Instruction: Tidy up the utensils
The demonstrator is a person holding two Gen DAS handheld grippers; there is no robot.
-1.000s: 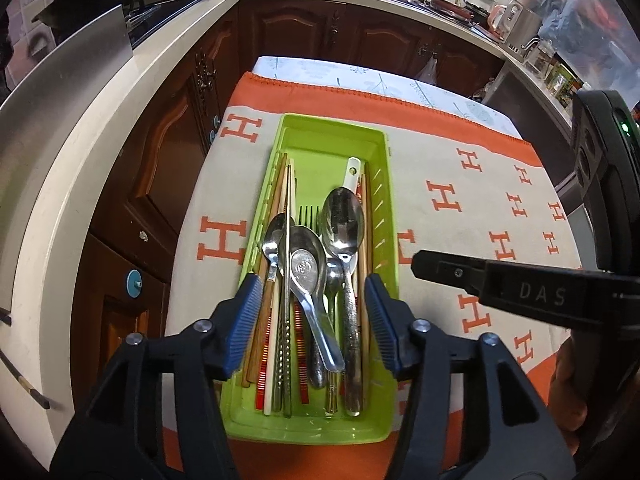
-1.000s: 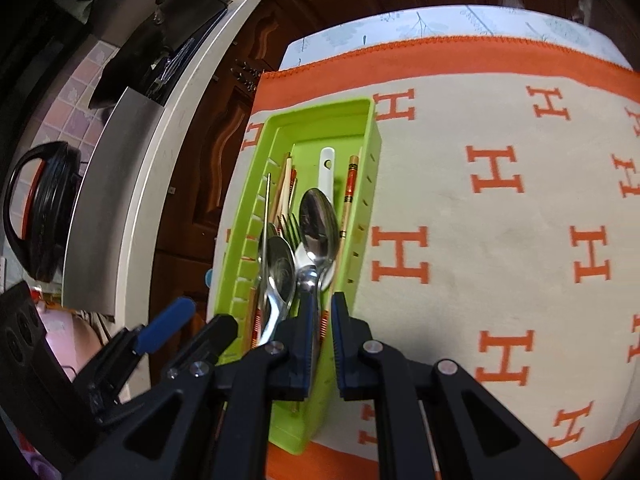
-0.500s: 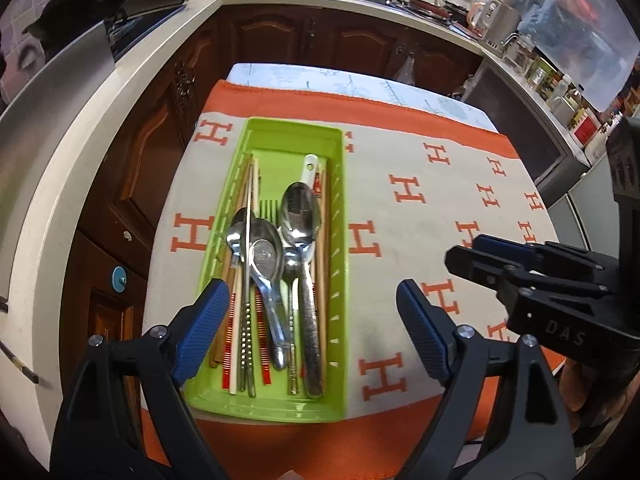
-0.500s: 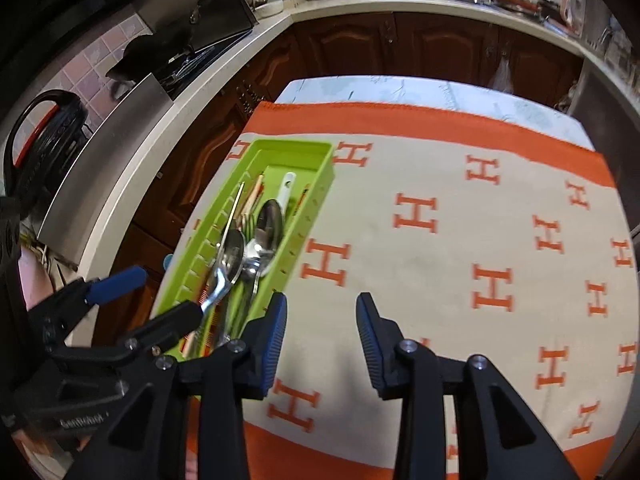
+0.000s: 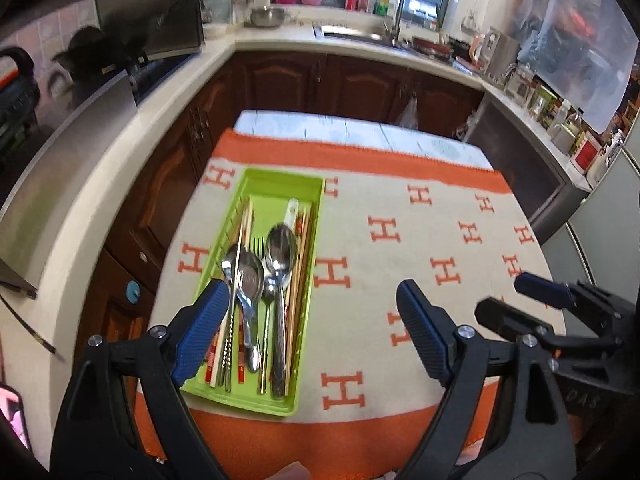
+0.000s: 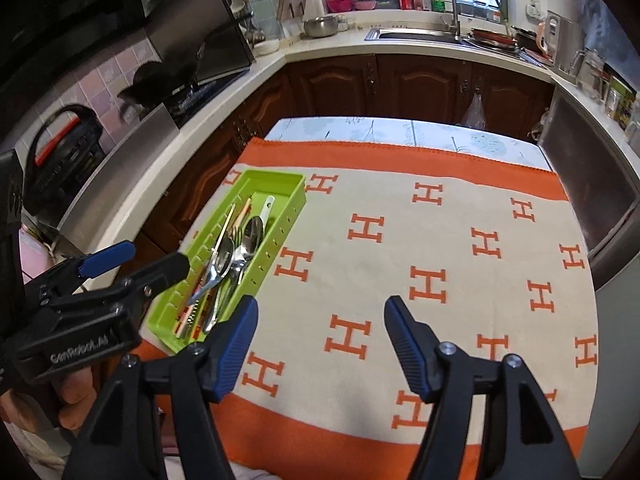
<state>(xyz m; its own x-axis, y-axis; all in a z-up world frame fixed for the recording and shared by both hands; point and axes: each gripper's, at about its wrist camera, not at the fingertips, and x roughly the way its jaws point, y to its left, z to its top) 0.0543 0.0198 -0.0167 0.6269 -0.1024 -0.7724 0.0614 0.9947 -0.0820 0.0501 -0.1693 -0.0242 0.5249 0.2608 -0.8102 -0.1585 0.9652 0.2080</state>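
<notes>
1. Both tools have pulled up and back from the green tray (image 5: 262, 188) since a second ago. Then the left one straddled the cutlery and the right one was nearly closed over a spoon handle. Now the left tool (image 5: 308, 328) hangs above the tray's near end, fingers wide apart, empty.
2. Tray sits on the left part of the worktop (image 5: 400, 216), on an orange-and-cream cloth. Its long axis runs from the near edge toward the far cabinets.
3. Utensils lie along that axis: chopsticks (image 5: 245, 216) at left, a fork (image 5: 257, 243), two big spoons (image 5: 281, 246) with bowls pointing away and handles toward the person, and a white handle (image 5: 291, 210) sticking out beyond them.
4. Right tool (image 6: 320, 344) hovers over bare cloth to the right of the tray, fingers wide apart, holding nothing.
5. Risk: spoons overlap and rest across the chopsticks. A pinch on one handle could drag or lever its neighbours out. Smooth metal handles may slip or swivel in the pads.
6. Risk: the tray is light plastic on loose cloth. A sideways pull could slide it toward the left edge, which it sits near.
</notes>
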